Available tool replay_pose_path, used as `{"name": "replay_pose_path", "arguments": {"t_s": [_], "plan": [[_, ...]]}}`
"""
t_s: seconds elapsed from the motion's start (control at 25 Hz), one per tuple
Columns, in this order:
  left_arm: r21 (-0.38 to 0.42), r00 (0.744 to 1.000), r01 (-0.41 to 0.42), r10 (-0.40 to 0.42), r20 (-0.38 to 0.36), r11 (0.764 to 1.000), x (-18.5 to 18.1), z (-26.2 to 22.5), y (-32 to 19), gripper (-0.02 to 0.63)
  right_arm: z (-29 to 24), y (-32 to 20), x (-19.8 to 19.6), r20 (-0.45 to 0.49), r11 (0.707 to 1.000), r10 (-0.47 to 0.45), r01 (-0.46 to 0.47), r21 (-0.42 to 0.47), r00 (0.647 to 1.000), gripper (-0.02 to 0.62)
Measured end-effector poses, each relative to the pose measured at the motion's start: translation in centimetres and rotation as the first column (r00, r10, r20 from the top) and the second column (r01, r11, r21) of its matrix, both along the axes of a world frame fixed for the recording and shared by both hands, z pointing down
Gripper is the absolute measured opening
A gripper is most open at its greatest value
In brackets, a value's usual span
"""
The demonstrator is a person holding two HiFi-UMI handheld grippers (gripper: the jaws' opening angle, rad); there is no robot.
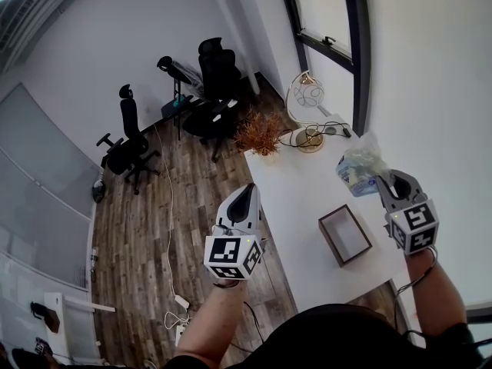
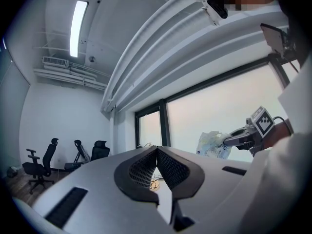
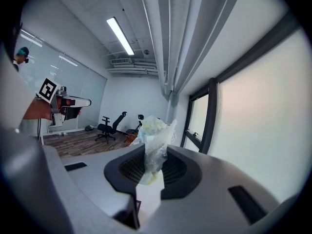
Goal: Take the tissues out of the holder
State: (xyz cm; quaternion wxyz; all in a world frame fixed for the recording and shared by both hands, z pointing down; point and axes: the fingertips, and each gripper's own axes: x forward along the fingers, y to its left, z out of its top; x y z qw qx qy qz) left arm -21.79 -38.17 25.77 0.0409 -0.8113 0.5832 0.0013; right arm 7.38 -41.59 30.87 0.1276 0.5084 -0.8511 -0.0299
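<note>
My right gripper (image 1: 383,180) is shut on the plastic wrapper of a tissue pack (image 1: 359,167), which it holds up in the air over the far right of the white table (image 1: 296,206). In the right gripper view the crinkled pack (image 3: 155,143) stands pinched between the jaws. The holder (image 1: 346,234), a brown open box with a pale bottom, lies on the table below and nearer to me, with nothing in it. My left gripper (image 1: 246,196) hangs off the table's left edge, shut and holding nothing. In the left gripper view the lifted tissue pack (image 2: 213,145) shows at the right.
A dried orange plant (image 1: 257,133) and a round wire lamp (image 1: 307,97) with cables stand at the table's far end by the window. Black office chairs (image 1: 129,141) stand on the wood floor at the left, where a white cable (image 1: 171,237) also runs.
</note>
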Motion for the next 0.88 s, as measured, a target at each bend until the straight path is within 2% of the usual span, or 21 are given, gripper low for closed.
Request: {"name": "replay_pose_path", "arguments": {"t_s": [0.88], "plan": [[-0.008, 0.999, -0.048, 0.048, -0.012, 0.999, 3.4, 0.8, 1.4, 0.008, 0.3, 1.4, 1.5, 0.039, 1.000, 0.017, -0.017, 0.015, 0.999, 0.064]]}}
